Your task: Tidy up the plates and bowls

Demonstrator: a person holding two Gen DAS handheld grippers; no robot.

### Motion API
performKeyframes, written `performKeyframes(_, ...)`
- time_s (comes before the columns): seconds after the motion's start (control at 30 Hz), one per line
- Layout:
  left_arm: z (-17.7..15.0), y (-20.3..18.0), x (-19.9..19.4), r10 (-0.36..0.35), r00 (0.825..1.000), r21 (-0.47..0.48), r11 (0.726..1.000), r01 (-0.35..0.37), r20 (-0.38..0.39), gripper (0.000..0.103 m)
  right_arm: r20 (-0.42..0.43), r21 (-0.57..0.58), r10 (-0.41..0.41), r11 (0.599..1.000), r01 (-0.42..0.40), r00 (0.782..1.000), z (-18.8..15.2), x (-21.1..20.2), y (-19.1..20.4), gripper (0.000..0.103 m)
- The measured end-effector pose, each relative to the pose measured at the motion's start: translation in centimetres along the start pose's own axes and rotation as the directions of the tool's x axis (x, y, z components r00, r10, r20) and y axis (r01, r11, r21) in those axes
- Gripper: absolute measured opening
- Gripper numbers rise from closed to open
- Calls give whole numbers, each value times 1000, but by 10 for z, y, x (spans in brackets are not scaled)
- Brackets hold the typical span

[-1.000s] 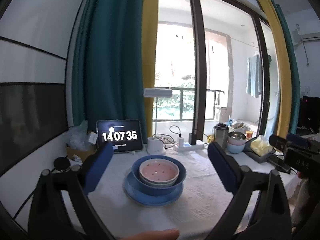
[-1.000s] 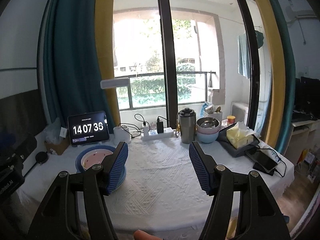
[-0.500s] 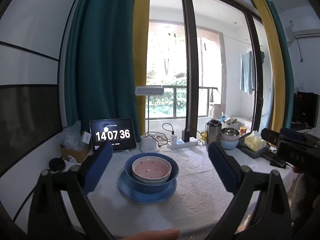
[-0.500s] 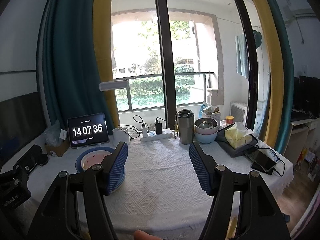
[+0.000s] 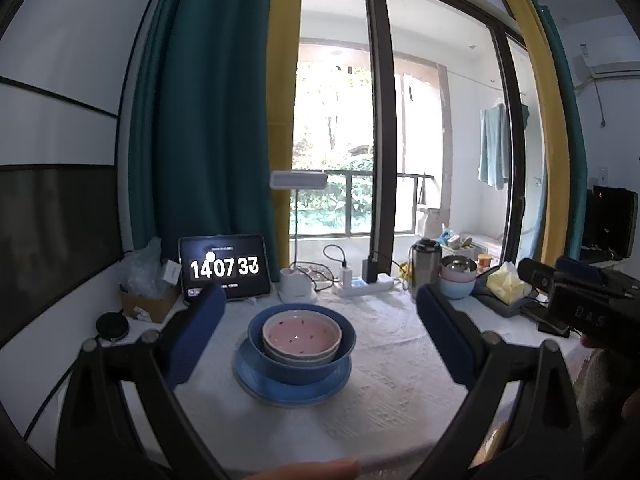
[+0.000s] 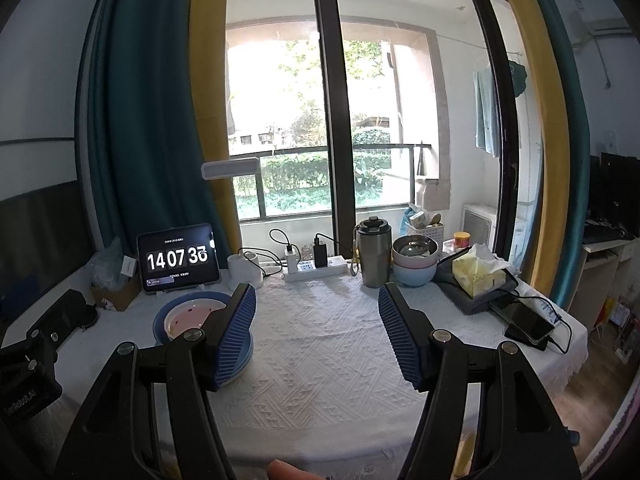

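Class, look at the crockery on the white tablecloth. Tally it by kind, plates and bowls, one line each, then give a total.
Plates: 1, the blue plate under the near stack.
Bowls: 6. The near stack has the blue bowl, a pale bowl and the pink bowl; the far stack shows three.
Total: 7

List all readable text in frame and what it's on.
"14 07", last pair mid-flip: tablet clock.
"DAS", faint: right gripper body, seen from the left wrist.
Small lines on the tablet, the left gripper body's lettering and the box label: too blurred to read.
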State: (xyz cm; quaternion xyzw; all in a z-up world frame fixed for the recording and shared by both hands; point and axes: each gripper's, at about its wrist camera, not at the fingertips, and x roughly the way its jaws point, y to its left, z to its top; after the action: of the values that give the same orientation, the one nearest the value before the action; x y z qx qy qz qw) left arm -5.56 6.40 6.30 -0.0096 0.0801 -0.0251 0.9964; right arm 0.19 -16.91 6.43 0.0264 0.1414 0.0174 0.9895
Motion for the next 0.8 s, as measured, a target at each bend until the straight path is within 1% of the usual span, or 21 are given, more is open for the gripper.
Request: performKeyframes(0.8, 0, -3, -2, -4, 1000, 0, 1000, 4, -2, 97, -3, -1, 2, 1000, -2, 1000, 0, 2, 2, 68)
